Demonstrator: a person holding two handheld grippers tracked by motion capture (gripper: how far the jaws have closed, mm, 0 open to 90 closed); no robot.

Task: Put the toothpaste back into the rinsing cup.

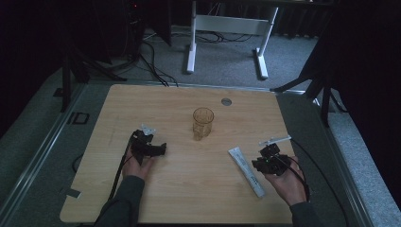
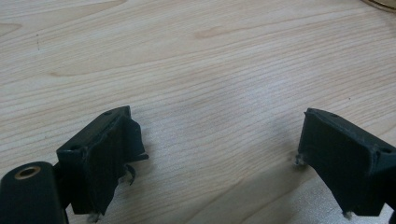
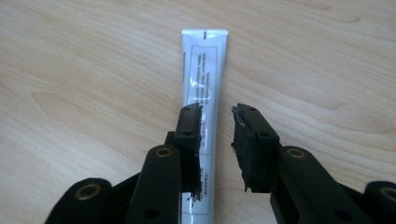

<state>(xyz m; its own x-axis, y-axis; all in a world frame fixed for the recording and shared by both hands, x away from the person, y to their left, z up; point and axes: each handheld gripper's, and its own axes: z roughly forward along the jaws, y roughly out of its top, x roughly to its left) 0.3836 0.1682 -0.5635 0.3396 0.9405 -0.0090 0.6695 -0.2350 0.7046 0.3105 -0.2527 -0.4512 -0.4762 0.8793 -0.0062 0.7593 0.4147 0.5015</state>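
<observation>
White tube (image 3: 204,74) with dark print — amber, seemingly textured glass (image 1: 203,123) — pale wood-grain table (image 1: 189,189), black grippers.

The tube (image 3: 203,93) is partly covered by the right claw (image 3: 216,140); its print is unreadably small.

Lab or recording studio — dim room, grey carpet floor (image 1: 293,52), black curtains (image 1: 369,71) around. Wooden table (image 1: 156,101) on a railed platform, white desk frame (image 1: 227,28) behind, cables (image 1: 151,59) trailing — a test setup.
</observation>
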